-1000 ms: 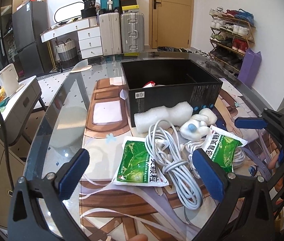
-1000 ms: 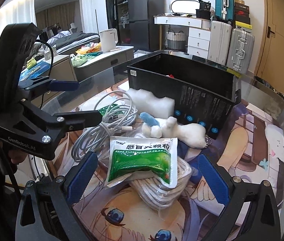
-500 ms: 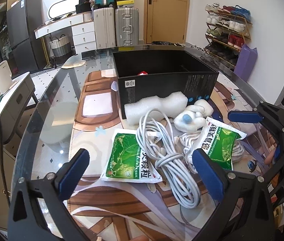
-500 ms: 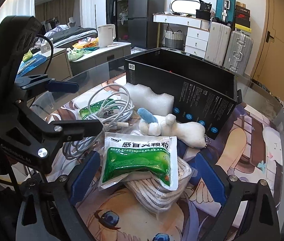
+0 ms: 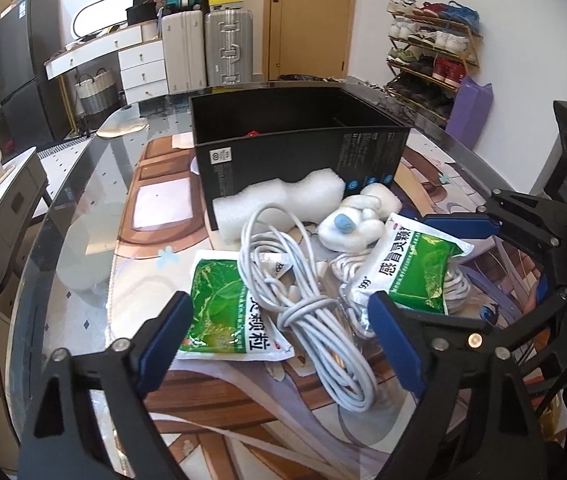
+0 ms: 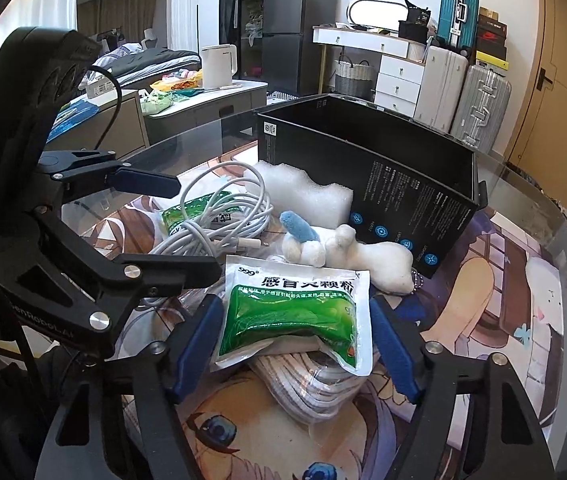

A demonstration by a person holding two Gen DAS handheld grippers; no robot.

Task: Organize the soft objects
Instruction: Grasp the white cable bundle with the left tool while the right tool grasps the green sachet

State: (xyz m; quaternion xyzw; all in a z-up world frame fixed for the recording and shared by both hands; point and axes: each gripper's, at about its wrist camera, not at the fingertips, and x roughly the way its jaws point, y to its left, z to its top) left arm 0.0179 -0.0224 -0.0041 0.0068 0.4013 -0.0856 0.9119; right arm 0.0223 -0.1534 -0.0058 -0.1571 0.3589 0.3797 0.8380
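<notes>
Now the right gripper (image 6: 295, 344) has its blue fingers (image 6: 197, 346) on either side of a green sachet (image 6: 297, 314), and its jaws have just been closing; whether the pads already press on the packet's edges I cannot tell (they look to be at its sides, perhaps touching). Under that sachet lies a bagged rope coil (image 6: 307, 386). Just beyond the fingers sits a white plush toy (image 6: 347, 250) with a blue ear, then a foam block (image 6: 303, 192), then the black box (image 6: 367, 172), open at the top.

The left gripper (image 5: 279, 340) is open, its jaws also having just been closing, with nothing clamped. Between its fingers (image 5: 165, 334) lie a second sachet (image 5: 223, 316) and a white cable bundle (image 5: 315, 316) draped across that sachet's right side. Beyond the right finger rests the first sachet (image 5: 415, 268), tilted on the rope. Farther out are the toy (image 5: 353, 222), the foam (image 5: 279, 202) and the box (image 5: 299, 148), all on a glass table (image 5: 83, 216) over a printed mat.
</notes>
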